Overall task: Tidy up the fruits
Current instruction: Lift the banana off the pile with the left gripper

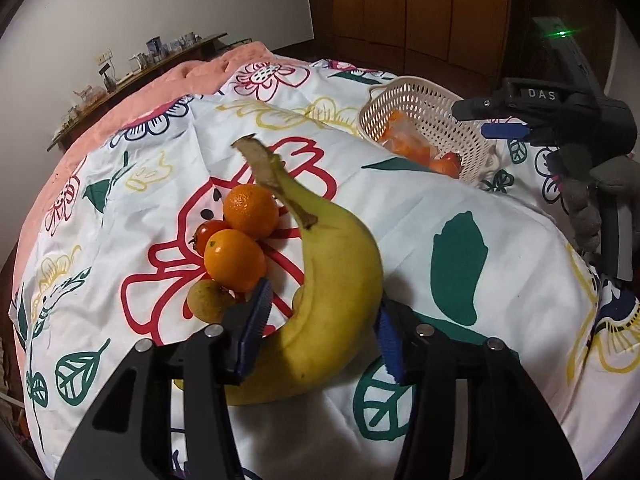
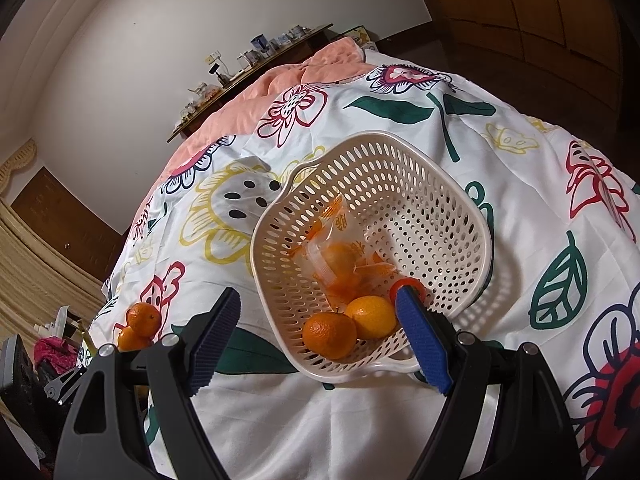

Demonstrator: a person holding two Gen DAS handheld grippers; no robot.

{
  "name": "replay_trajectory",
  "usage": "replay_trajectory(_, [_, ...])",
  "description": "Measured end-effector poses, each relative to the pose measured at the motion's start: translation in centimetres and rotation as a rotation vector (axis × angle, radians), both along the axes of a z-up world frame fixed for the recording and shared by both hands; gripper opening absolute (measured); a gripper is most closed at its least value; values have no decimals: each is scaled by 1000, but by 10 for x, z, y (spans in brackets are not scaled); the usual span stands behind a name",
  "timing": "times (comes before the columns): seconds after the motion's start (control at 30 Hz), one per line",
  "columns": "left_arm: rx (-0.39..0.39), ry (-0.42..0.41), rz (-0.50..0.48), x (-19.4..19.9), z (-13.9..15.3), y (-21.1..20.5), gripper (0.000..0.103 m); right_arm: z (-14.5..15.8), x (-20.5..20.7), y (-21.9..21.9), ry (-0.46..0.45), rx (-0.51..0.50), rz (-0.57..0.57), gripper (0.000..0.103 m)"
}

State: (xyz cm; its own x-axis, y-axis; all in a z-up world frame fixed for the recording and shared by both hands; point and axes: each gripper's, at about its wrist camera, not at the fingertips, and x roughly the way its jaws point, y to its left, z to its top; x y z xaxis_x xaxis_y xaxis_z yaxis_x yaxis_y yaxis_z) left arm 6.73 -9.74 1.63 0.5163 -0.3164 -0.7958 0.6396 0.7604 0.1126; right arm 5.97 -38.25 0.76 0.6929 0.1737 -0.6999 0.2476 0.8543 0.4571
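Observation:
In the left wrist view a yellow banana lies on the flowered bedspread between the fingers of my left gripper; the pads stand beside it without pressing. Left of it cluster two oranges, a cherry tomato and a small yellow-green fruit. My right gripper hangs open over the white perforated basket, one finger inside the rim and one outside, holding nothing. The basket holds a bag of oranges, two loose oranges and a tomato.
A white bedspread with flower and leaf prints covers the bed, and a pink blanket lies behind it. A cluttered shelf runs along the wall. Wooden wardrobe doors stand at the back. A grey-gloved hand holds the right gripper.

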Motion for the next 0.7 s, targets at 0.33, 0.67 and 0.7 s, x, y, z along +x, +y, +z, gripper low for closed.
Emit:
replay_trajectory(0.33, [-166, -126, 90, -27, 33, 26, 33, 4, -1, 11, -9, -12, 26, 80])
replay_trajectory(0.67, [-341, -181, 248, -32, 67, 78, 33, 30, 0, 68, -60, -87, 203, 80])
replay_trajectory(0.7, [-353, -185, 256, -33, 70, 82, 33, 33, 0, 78, -65, -99, 235, 80])
